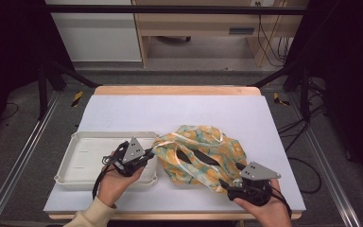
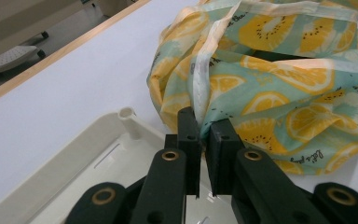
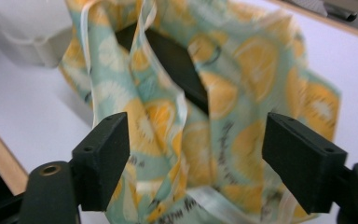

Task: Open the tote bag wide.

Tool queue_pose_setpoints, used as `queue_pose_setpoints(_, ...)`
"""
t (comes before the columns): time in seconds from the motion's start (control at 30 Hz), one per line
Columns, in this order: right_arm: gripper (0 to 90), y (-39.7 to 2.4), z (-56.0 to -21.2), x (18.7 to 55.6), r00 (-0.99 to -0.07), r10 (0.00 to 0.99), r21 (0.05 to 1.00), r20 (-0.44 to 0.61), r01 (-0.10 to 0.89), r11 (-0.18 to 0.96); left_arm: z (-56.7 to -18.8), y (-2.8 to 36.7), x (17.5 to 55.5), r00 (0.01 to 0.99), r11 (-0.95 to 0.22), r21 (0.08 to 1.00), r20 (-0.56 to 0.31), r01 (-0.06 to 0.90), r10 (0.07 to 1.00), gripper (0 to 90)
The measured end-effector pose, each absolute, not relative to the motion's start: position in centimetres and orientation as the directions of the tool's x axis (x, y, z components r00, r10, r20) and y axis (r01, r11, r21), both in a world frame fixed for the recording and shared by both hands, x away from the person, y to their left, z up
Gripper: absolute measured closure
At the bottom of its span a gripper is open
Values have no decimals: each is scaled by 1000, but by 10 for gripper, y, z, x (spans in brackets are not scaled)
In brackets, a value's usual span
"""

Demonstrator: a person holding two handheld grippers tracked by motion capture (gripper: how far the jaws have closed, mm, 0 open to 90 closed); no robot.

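Orange-and-teal lemon-print cloth, an apron [image 1: 201, 153] by its tapes, lies bunched near the tabletop's front edge, just right of the white tray [image 1: 82, 158]. The left gripper [image 2: 204, 128] pinches its pale edge tape; the right gripper [image 3: 196, 144] stands wide open, fabric between the jaws unpressed. The step looks like regripping: next, the right must close on an edge before spreading.

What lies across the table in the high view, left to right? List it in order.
White tray → left gripper, shut on the bag's edge → lemon-print fabric bag → right gripper, jaws open at the bag's near corner.
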State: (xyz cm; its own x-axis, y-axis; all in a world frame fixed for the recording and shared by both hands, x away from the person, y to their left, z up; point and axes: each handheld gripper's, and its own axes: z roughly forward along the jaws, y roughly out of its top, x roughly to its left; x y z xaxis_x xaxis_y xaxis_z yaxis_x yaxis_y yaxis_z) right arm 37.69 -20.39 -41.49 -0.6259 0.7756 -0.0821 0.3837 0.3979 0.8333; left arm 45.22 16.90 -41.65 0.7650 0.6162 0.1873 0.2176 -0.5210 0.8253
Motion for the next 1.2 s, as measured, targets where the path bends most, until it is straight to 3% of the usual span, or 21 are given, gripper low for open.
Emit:
queue_pose_setpoints(0.2,210,-213,-395,405,-617,785,850,-56,383,362,-420,168,452,770,-530,818,184,224,611,855)
queue_pose_setpoints(0.37,321,-214,-401,438,-574,816,810,-72,444,384,-421,166,452,776,-538,813,185,224,602,855)
queue_pose_setpoints(0.43,420,-214,-408,451,-561,824,788,-79,472,396,-421,166,452,778,-541,811,186,223,600,855)
queue_pose_setpoints(0.6,805,-215,-417,464,-561,827,790,-40,488,370,-423,165,452,792,-555,800,179,228,584,852)
queue_pose_setpoints(0.67,881,-214,-417,461,-572,820,810,-31,466,356,-424,165,453,797,-568,790,181,231,577,840)
queue_pose_setpoints(0.77,896,-212,-417,451,-600,800,841,-32,416,346,-424,165,453,794,-567,789,179,236,580,800)
queue_pose_setpoints(1.03,895,-213,-417,433,-618,786,868,-13,384,316,-404,167,445,796,-562,805,210,188,567,577)
queue_pose_setpoints(1.2,891,-213,-416,431,-620,785,867,-10,385,315,-380,171,440,815,-563,812,217,154,537,562)
